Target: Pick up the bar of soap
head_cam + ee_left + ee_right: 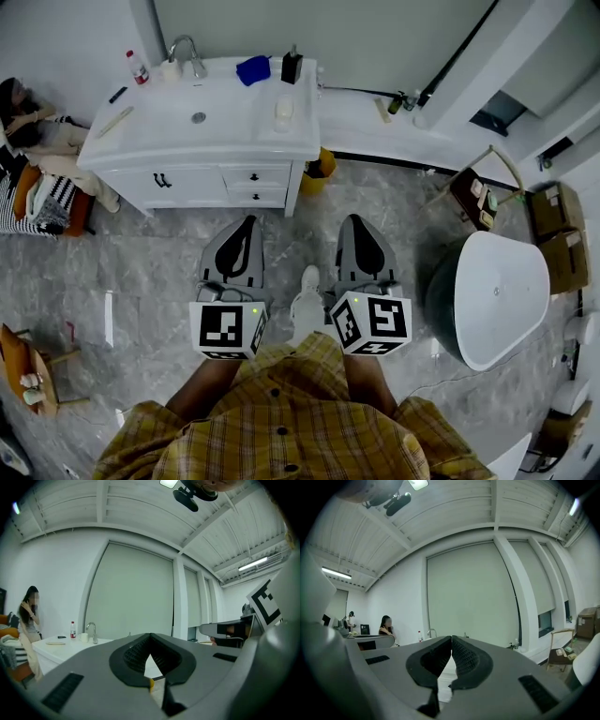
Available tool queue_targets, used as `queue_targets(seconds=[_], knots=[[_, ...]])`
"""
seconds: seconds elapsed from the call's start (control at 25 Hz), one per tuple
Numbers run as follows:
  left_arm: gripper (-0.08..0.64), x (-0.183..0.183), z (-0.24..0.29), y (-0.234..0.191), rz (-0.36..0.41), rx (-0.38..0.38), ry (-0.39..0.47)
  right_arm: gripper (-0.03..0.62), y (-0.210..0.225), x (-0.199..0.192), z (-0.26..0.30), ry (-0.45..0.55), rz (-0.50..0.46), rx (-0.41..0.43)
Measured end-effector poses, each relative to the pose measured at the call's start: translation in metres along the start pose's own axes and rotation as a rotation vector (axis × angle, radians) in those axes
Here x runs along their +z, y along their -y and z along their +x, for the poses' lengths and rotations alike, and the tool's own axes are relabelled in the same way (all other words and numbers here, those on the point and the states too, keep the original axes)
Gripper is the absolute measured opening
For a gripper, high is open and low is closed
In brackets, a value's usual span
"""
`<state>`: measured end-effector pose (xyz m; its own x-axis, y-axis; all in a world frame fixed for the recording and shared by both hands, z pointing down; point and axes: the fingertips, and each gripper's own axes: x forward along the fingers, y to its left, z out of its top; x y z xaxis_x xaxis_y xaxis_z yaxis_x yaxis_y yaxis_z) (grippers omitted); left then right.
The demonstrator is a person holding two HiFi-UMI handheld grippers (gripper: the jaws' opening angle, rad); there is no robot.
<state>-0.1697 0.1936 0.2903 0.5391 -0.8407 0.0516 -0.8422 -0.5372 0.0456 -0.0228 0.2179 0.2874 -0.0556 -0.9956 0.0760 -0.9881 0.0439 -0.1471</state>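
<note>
1. Jaw state. My left gripper point(247, 219) is clenched: in the left gripper view its pads meet at the tips point(150, 635) with nothing between them. My right gripper point(355, 218) is clenched the same way, and in the right gripper view its pads touch along their front edge point(451, 638), grasping nothing.

2. Position. Both grippers are held level over the floor in front of the white cabinet point(234, 127), well apart from it, and both point toward it.

3. Markings. Each gripper's cube carries black-and-white square patterns, not letters. The label on the red-capped bottle point(138, 67) at the cabinet's back left corner is too small to read.

4. Task item. The bar of soap point(283, 112) lies flat on the cabinet top, right of the basin and near the right edge. It is pale and oblong. As far as the head view shows, its long axis runs from the cabinet's front edge toward its back edge.

5. Neighbours. Behind the soap, along the cabinet's back edge, are a blue cloth point(252, 69) and a black dispenser point(292, 66). The tap point(185, 52) stands at the back, behind the basin.
</note>
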Motion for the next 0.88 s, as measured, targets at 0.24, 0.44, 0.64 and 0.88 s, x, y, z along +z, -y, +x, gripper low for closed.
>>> queue_targets(seconds=[0.24, 0.44, 0.64, 0.88], knots=[[0.011, -0.003, 0.111, -0.009, 0.002, 0.059, -0.042, 0.021, 0.057, 0.0, 0.093, -0.056, 0.011, 0.049], [0.011, 0.002, 0.194, -0.006, -0.014, 0.096, -0.071, 0.021, 0.106, 0.016, 0.157, -0.081, 0.018, 0.09], [0.011, 0.003, 0.254, 0.001, -0.022, 0.148, -0.096, 0.021, 0.144, 0.029, 0.204, -0.091, 0.016, 0.16], [0.012, -0.003, 0.298, 0.001, -0.017, 0.193, -0.147, 0.021, 0.169, 0.027, 0.245, -0.115, 0.056, 0.206]])
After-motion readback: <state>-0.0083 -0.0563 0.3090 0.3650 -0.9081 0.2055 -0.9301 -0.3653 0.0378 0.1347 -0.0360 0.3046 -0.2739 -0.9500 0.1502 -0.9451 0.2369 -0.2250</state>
